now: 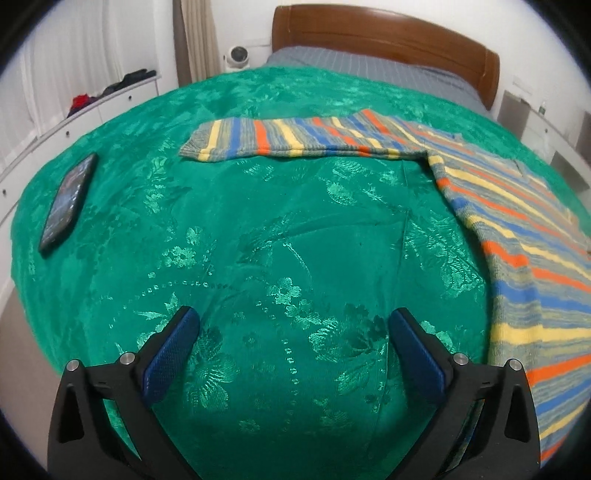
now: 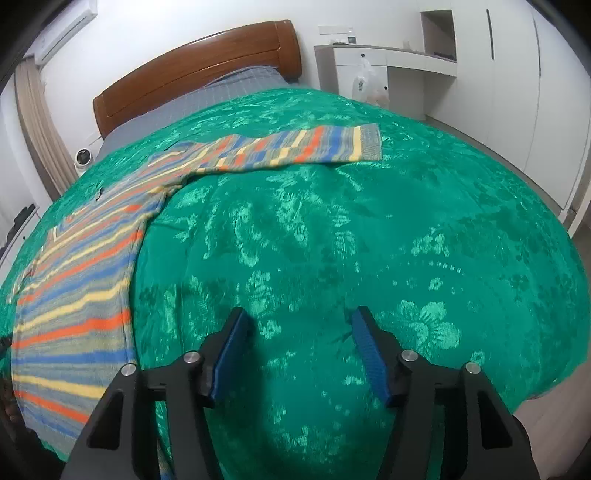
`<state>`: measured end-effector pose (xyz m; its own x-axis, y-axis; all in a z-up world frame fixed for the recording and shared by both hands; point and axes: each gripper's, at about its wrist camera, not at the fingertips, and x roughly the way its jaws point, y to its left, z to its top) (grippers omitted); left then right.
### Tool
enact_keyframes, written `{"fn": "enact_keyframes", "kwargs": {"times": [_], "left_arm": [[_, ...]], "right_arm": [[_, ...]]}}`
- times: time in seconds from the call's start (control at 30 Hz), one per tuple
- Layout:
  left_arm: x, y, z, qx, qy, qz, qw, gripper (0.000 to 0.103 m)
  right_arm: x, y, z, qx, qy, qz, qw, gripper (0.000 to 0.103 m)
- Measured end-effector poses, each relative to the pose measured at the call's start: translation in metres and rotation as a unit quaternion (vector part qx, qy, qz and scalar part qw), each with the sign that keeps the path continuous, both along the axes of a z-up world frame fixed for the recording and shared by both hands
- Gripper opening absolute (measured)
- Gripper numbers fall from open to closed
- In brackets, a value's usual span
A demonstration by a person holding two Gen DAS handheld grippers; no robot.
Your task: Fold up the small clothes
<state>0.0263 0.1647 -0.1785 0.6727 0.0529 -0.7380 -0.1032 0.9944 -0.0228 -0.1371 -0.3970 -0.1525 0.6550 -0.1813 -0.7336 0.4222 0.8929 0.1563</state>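
Both grippers, left and right, are hanging wide open, holding nothing, over the bedspread; the sweater is lying spread, and only the left view is showing a phone near the bed's edge.

You see a striped sweater banded in orange, yellow, blue and grey; your bedspread is emerald green with a shiny floral pattern; the headboard is reddish-brown wood; the phone is dark; both grippers' pads are blue on black frames.
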Motion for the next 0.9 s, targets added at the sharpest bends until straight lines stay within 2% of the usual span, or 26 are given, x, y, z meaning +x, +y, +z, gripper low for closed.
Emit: {"fn": "enact_keyframes", "kwargs": {"times": [0.17,0.5,0.73,0.9], "left_arm": [[-0.004,0.0,-0.001,0.0,-0.013,-0.001,0.9999,0.103],[-0.007,0.002,-0.003,-0.005,-0.02,0.002,0.9998,0.103],[-0.008,0.002,-0.003,-0.003,-0.021,0.003,0.9998,0.103],[-0.008,0.001,-0.003,-0.001,-0.021,0.003,0.9998,0.103]], "right_arm": [[0.002,-0.004,-0.005,0.018,-0.007,0.003,1.0,0.068],[0.004,0.003,-0.008,0.011,-0.014,0.006,1.0,0.077],[0.012,0.013,-0.012,-0.011,-0.003,0.021,1.0,0.091],[0.013,0.015,-0.013,-0.016,-0.002,0.022,1.0,0.093]]}}
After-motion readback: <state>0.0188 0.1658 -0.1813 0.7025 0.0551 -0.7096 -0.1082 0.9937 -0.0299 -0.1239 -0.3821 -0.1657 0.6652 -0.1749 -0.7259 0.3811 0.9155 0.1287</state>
